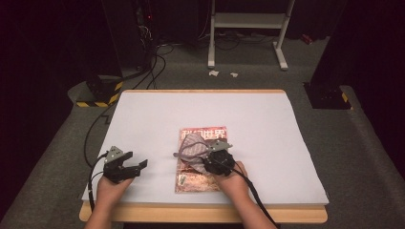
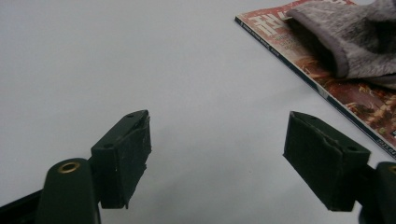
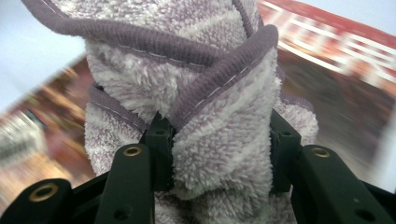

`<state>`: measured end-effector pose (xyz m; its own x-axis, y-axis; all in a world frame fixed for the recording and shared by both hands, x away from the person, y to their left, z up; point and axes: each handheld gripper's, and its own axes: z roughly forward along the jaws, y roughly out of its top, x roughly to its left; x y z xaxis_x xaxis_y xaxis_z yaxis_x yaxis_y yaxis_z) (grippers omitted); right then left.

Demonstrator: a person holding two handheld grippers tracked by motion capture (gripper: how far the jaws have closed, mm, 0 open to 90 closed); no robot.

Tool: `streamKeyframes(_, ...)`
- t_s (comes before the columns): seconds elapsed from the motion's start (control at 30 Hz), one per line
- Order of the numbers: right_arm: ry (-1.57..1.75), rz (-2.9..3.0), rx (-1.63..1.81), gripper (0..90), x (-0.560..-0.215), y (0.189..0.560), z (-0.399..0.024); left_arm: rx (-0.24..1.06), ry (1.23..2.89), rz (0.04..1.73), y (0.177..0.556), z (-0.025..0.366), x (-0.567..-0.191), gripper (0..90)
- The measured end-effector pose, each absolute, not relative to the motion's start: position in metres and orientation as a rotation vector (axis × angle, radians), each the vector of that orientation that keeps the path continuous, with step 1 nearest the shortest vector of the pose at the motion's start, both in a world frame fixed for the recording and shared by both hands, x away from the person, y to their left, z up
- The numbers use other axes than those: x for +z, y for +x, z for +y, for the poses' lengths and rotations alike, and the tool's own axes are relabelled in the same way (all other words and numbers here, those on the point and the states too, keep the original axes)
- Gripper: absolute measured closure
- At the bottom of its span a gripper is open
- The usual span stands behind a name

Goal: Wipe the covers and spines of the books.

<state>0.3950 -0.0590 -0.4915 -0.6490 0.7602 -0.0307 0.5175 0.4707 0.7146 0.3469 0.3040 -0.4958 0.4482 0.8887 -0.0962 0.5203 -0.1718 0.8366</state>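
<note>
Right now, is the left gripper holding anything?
No, the left gripper stands open over bare table, beside the magazine.

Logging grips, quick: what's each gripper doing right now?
Left gripper: open, nothing between its jaws.
Right gripper: closed on the towel.

The right tool [image 3: 219, 154] grips a bunched purple towel [image 3: 210, 93] between its pads, above a blurred magazine [image 3: 336, 74].

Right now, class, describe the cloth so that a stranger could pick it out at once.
On the white table lies a red magazine. Bunched on it, between the right gripper's pads, is the cloth: fluffy, pale grey-lilac, with darker purple piping along its edges.
</note>
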Motion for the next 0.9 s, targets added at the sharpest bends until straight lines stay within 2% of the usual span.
streamKeyframes(0.13, 1.127, 2.327, 0.958, 55.7, -0.491, 0.391, -0.094, 0.538, 1.838, 1.198, 0.347, 0.304, -0.496, 23.3)
streamKeyframes(0.33, 1.208, 2.283, 0.969, 56.5, -0.491, 0.39, -0.126, 0.536, 1.842, 1.201, 0.347, 0.302, -0.497, 23.3)
streamKeyframes(0.67, 1.197, 2.263, 0.966, 60.0, -0.487, 0.39, -0.121, 0.537, 1.843, 1.2, 0.347, 0.303, -0.497, 23.3)
streamKeyframes(0.9, 1.203, 2.202, 0.999, 60.0, -0.469, 0.41, -0.113, 0.532, 1.843, 1.196, 0.347, 0.302, -0.497, 23.3)
